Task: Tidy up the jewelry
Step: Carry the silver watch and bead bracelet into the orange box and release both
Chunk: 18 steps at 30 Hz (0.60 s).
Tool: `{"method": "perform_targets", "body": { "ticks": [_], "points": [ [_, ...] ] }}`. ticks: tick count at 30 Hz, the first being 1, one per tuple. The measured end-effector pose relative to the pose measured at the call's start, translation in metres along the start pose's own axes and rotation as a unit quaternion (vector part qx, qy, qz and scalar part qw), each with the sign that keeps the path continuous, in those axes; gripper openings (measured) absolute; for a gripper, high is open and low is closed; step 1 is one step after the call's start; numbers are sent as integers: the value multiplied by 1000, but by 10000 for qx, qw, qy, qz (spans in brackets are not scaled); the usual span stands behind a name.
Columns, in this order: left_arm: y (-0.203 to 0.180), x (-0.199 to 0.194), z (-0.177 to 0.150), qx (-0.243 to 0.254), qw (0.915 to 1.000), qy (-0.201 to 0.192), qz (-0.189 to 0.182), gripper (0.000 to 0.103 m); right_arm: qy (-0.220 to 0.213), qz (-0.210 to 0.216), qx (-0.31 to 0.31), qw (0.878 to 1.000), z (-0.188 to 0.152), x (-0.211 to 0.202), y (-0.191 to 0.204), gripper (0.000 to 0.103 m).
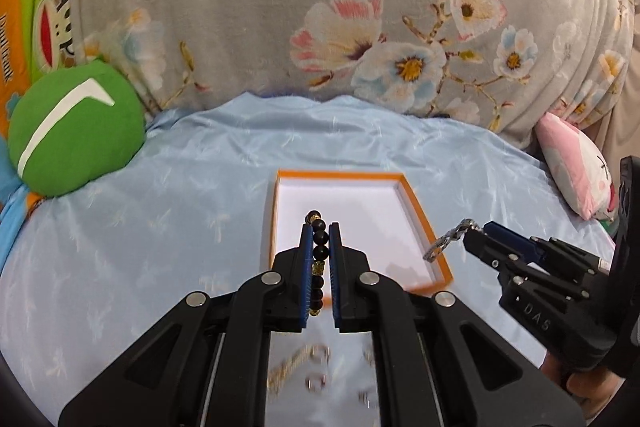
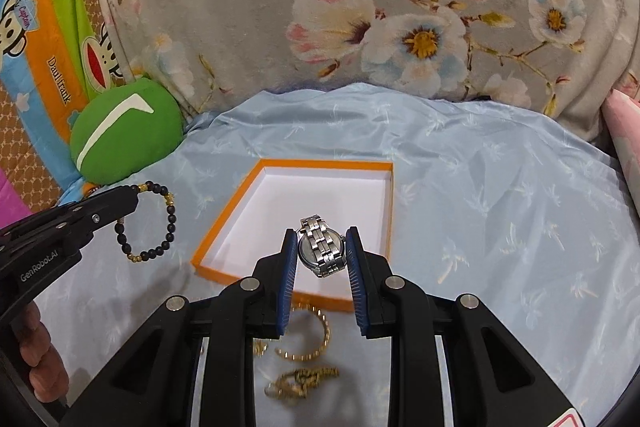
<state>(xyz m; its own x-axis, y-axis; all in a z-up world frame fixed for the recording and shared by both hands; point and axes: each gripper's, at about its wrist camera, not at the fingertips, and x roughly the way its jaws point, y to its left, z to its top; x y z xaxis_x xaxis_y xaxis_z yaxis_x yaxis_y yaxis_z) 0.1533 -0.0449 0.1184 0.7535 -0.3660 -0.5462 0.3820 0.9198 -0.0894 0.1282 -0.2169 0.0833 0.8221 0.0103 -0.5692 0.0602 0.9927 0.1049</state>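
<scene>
An open orange box with a white inside [image 1: 416, 203] [image 2: 248, 183] lies on the light blue sheet. My left gripper [image 1: 320, 227] is shut on a black bead bracelet with gold beads [image 1: 319, 251] and holds it above the box's near edge; the bracelet hangs from it in the right wrist view [image 2: 170, 223]. My right gripper [image 2: 321, 233] is shut on a silver metal watch [image 2: 321, 249] above the box's near right side. The watch band shows in the left wrist view [image 1: 450, 239].
Gold jewelry lies on the sheet near the box's front edge: a gold bangle [image 2: 308, 339] and a gold chain piece [image 2: 300, 381]. A green round cushion [image 1: 76, 131] sits at the left. A floral grey pillow [image 1: 320, 7] stands behind. A pink pillow [image 1: 576, 167] is at the right.
</scene>
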Motion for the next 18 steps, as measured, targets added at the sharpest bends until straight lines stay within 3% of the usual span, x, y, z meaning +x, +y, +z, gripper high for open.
{"method": "perform_targets", "body": {
  "ticks": [6,10,14,18],
  "points": [
    [-4,62,40,16,10000,-47,-62,7,-153,62,86,9998,38,51,-11,24],
    [-5,108,59,-76,9996,12,-276,7,-126,387,420,9983,53,90,-29,24],
    [-4,149,62,-166,9986,106,-497,7,68,664,693,9954,52,129,-44,24],
    [-4,190,52,-79,9982,449,-388,7,418,462,711,9955,43,154,-51,24]
  ]
}}
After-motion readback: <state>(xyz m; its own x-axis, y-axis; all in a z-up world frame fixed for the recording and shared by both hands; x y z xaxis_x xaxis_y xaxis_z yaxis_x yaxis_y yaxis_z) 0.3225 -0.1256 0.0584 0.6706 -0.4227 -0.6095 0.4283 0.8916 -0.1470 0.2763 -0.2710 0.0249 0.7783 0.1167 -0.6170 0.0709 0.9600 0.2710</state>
